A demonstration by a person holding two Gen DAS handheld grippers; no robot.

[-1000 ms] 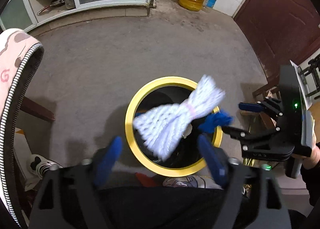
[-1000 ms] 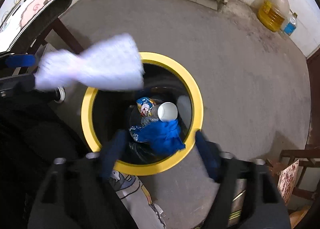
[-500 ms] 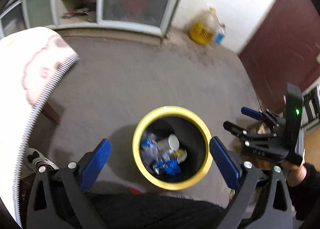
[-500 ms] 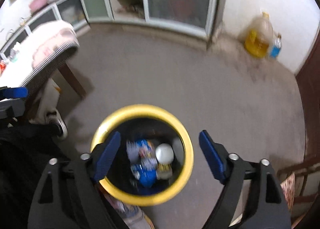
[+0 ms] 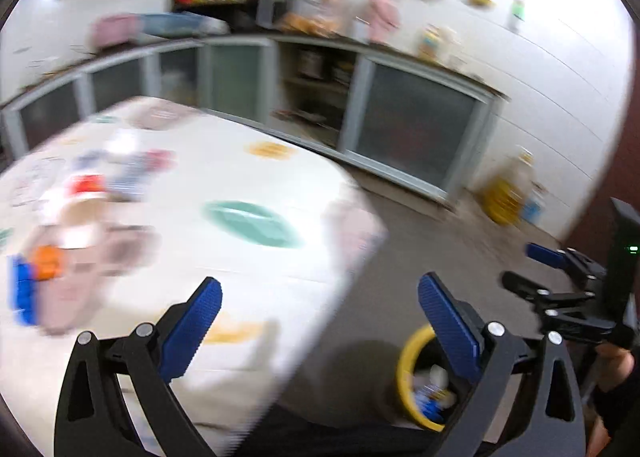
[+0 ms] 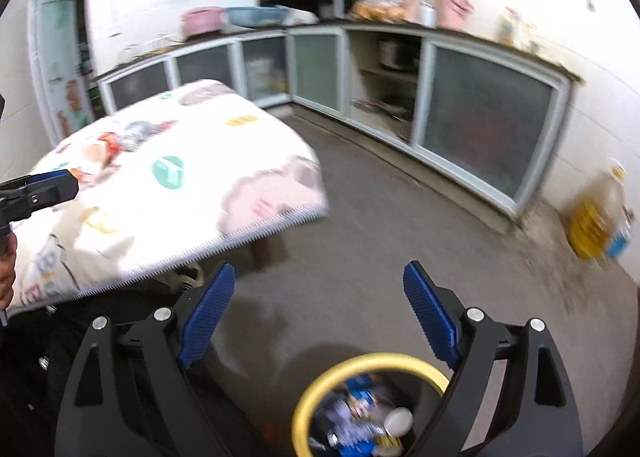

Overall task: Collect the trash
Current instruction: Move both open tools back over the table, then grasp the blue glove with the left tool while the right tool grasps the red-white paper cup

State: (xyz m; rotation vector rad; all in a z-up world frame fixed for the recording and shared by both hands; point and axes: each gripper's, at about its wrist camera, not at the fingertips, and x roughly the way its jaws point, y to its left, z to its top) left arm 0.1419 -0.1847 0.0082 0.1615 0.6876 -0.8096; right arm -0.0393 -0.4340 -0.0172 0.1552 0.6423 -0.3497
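Observation:
The yellow-rimmed trash bin [image 6: 362, 358] stands on the floor below my right gripper [image 6: 320, 273], with wrappers and a white cup [image 6: 398, 420] inside. The right jaws are opening and nothing is between them. In the left wrist view the bin [image 5: 403, 367] shows low right, partly hidden behind a finger. My left gripper [image 5: 318, 289] is open wide and empty, pointing over the table's near corner. Blurred trash [image 5: 86, 187] lies on the table [image 5: 248, 257] at the left. Each gripper shows in the other's view: the right gripper [image 5: 536, 269], the left gripper [image 6: 40, 185].
The table [image 6: 180, 185] has a patterned cloth with a striped hem. Glass-door cabinets [image 6: 484, 129] run along the back wall under a cluttered counter. A yellow oil jug [image 6: 596, 225] and a small bottle stand on the floor at the right. Bare grey floor [image 6: 380, 217] lies between.
A white bundle that hung over the bin has dropped into it. Both grippers have since risen and tilted up, so the bin slid low and the table and cabinets came into view.

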